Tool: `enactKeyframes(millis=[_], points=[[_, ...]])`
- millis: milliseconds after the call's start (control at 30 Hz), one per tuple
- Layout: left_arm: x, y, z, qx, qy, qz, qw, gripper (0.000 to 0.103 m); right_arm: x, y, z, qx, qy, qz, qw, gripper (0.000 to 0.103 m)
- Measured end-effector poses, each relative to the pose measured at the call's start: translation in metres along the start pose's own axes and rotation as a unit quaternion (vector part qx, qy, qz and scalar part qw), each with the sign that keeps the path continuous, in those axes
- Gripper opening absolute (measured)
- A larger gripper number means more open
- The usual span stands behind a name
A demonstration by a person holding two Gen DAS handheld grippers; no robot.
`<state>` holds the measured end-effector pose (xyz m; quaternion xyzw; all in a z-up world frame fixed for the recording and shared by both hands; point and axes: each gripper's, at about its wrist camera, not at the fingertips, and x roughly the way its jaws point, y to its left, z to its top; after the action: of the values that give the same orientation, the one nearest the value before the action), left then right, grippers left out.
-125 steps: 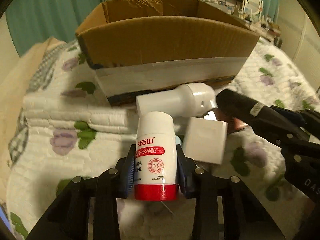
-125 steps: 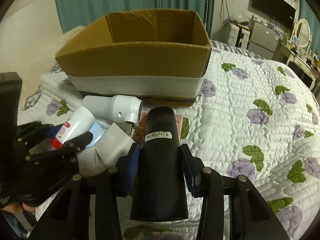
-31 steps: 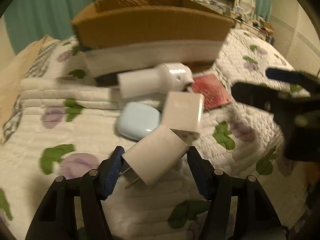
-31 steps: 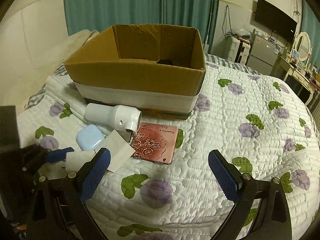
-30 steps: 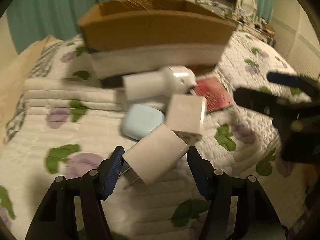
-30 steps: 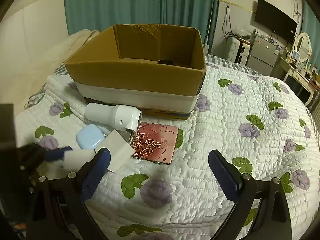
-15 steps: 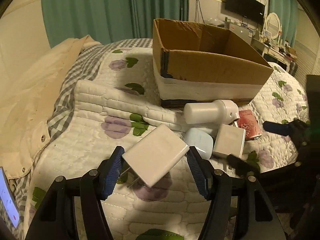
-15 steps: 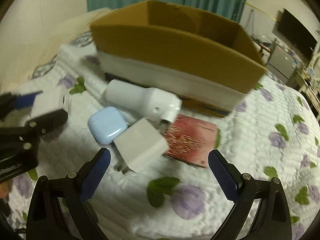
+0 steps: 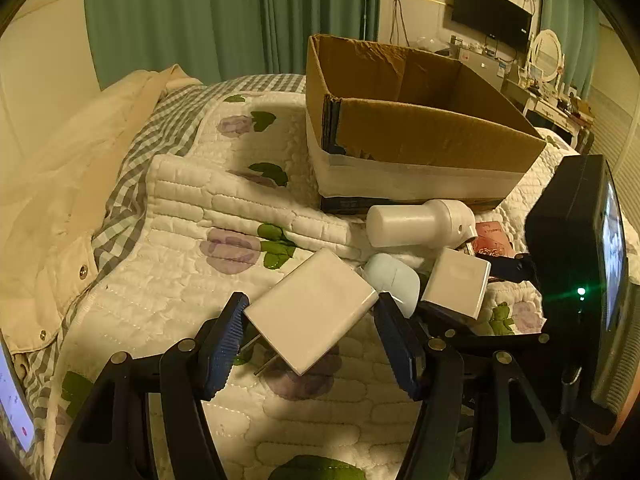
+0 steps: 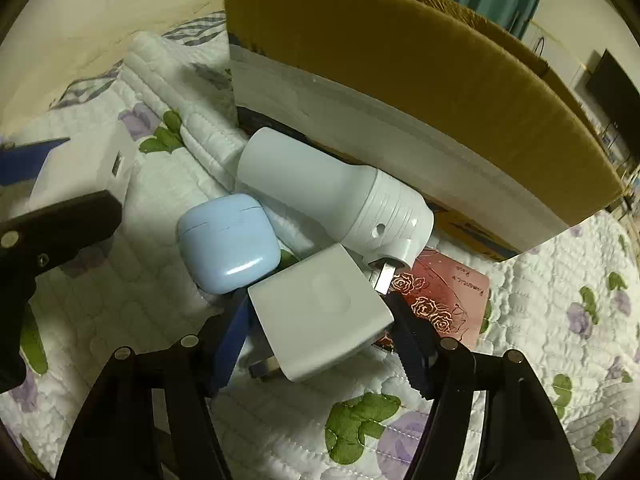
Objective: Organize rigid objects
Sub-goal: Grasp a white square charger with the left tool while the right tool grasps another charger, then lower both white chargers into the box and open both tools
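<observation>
Two white chargers are in the grippers at this moment, one per hand. The left gripper point(image 9: 310, 338) has its fingers closed on a flat white wall charger point(image 9: 312, 310), held tilted above the quilted bed point(image 9: 188, 240), prongs pointing down and to the left. The right gripper point(image 10: 318, 334) brackets a second white charger block point(image 10: 320, 312); its blue pads touch or nearly touch both sides, but whether the grip is firm and the block lifted off the quilt cannot be told, since the prong end lies close to the bedspread.

Remaining on the bed, clustered just in front of the cardboard box point(image 9: 420, 136): a light-blue earbud case point(image 10: 228, 242), a white bottle-shaped plug-in device point(image 10: 332, 196) lying on its side against the box's lower wall, and a red rose-patterned card case point(image 10: 444, 296) partly beneath the device's plug end. The earbud case touches the second charger block.

The open box stands beyond the cluster. From the left wrist view only its inner walls show; the floor is hidden, so its contents cannot be read. Judged from this layout, the task is in mid-course: two items are in hand and need carrying over the box rim, and three more await collection.
</observation>
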<state>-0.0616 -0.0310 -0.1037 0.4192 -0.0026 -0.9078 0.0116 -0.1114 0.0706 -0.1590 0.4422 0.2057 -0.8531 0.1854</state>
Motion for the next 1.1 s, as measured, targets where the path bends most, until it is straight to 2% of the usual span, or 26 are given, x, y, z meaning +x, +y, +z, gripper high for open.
enactKeyframes(millis=[100,400,567,733,833,900,1000,1100], points=[[-0.006,-0.001,0.0,0.0,-0.003,-0.001,1.0,0.066,-0.01,-0.005,-0.005,0.018,-0.005,0.0,1.0,0.061],[-0.037,-0.01,0.009,0.005,-0.023,-0.009,0.9997,0.066,-0.071,-0.023,-0.018,0.064,-0.056,0.01,0.996,0.06],[-0.066,-0.022,0.041,0.013,-0.056,-0.019,0.9982,0.066,-0.115,-0.044,-0.009,0.081,-0.107,0.01,0.991,0.06],[-0.081,-0.037,0.095,0.027,-0.093,-0.026,0.9949,0.066,-0.156,-0.076,0.029,0.086,-0.162,-0.001,0.983,0.06],[-0.074,-0.046,0.13,0.031,-0.099,-0.019,0.9944,0.066,-0.167,-0.093,0.053,0.08,-0.185,-0.005,0.979,0.06],[-0.065,-0.05,0.148,0.034,-0.101,-0.032,0.9938,0.066,-0.172,-0.109,0.075,0.08,-0.204,-0.012,0.976,0.06],[-0.039,-0.059,0.175,0.034,-0.094,-0.032,0.9945,0.066,-0.167,-0.129,0.101,0.08,-0.214,-0.018,0.973,0.06],[0.007,-0.065,0.192,0.038,-0.073,-0.006,0.9966,0.066,-0.151,-0.143,0.12,0.083,-0.214,-0.026,0.973,0.06]])
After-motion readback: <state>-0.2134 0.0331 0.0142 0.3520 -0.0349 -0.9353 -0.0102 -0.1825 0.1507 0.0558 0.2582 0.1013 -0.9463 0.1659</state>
